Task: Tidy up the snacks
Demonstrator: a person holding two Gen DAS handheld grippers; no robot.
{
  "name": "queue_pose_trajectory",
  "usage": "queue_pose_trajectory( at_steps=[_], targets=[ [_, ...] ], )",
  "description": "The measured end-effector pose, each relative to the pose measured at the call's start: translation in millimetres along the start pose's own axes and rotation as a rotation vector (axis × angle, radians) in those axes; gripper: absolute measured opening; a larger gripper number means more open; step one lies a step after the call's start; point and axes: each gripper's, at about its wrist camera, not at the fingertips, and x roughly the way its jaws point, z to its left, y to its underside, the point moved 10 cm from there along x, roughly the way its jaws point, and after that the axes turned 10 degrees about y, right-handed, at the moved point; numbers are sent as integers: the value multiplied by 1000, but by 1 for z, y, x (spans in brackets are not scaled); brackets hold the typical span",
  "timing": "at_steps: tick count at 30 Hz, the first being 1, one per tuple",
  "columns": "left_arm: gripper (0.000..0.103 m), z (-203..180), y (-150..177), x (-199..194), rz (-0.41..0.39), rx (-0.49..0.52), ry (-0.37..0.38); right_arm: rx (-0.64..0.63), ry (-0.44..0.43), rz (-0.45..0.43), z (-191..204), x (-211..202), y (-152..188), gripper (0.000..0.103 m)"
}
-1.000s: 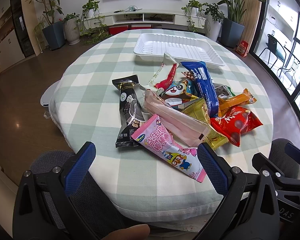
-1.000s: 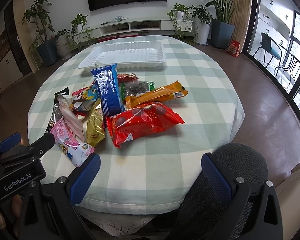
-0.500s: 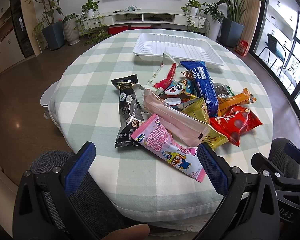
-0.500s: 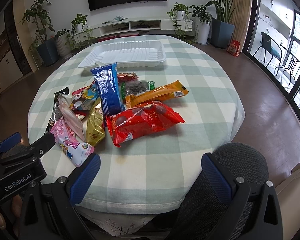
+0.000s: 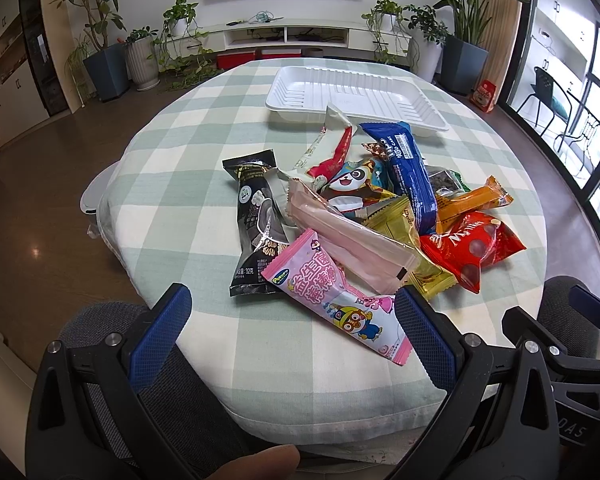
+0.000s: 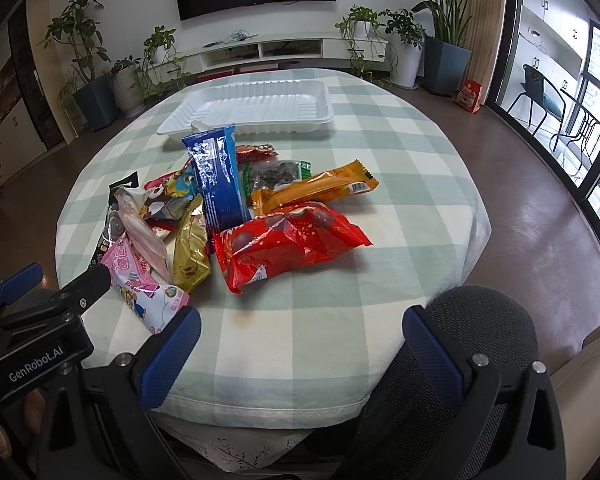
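A pile of snack packets lies mid-table: a pink cartoon packet (image 5: 332, 300), a black packet (image 5: 256, 224), a pale pink packet (image 5: 348, 240), a blue packet (image 5: 408, 168) (image 6: 218, 180), an orange bar (image 6: 316, 188) and a red bag (image 6: 288, 240) (image 5: 472, 248). An empty white tray (image 5: 356, 96) (image 6: 252, 108) sits at the far side. My left gripper (image 5: 292, 332) is open and empty at the near table edge, just short of the pink cartoon packet. My right gripper (image 6: 300, 352) is open and empty at the near edge, in front of the red bag.
The round table (image 6: 400, 152) has a green and white checked cloth. Grey chair backs (image 5: 100, 328) (image 6: 484, 320) stand at the near edge under each gripper. Potted plants and a TV cabinet line the far wall.
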Motion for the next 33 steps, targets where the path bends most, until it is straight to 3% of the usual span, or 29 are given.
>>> queue_pose_trajectory(
  at_steps=[9,12,14,16,19,23,30,33],
  targets=[
    [103,12,-7,-4,-46,-11,3,14,-5,7,-3,3,0,103],
    [103,26,-18,-11,-84,-30,47,24,-18,9,-6,3,-3,103],
    [103,32,-24,-16,-112,-25,122,34,-27,7,-8,2,-5,103],
    [103,34,-22,-15,-80,5,160,36,-32,-5,-9,1,-7,103],
    [103,41,-5,-9,0,37,135,17,-50,-37,-8,-3,-9,103],
    [103,58,4,-4,16,16,80,12,-83,-34,-7,0,-10,100],
    [100,74,-50,15,14,-13,73,58,-142,24,-11,16,-6,93],
    [98,65,-61,37,79,28,75,81,-161,42,-15,22,-7,93]
  ],
)
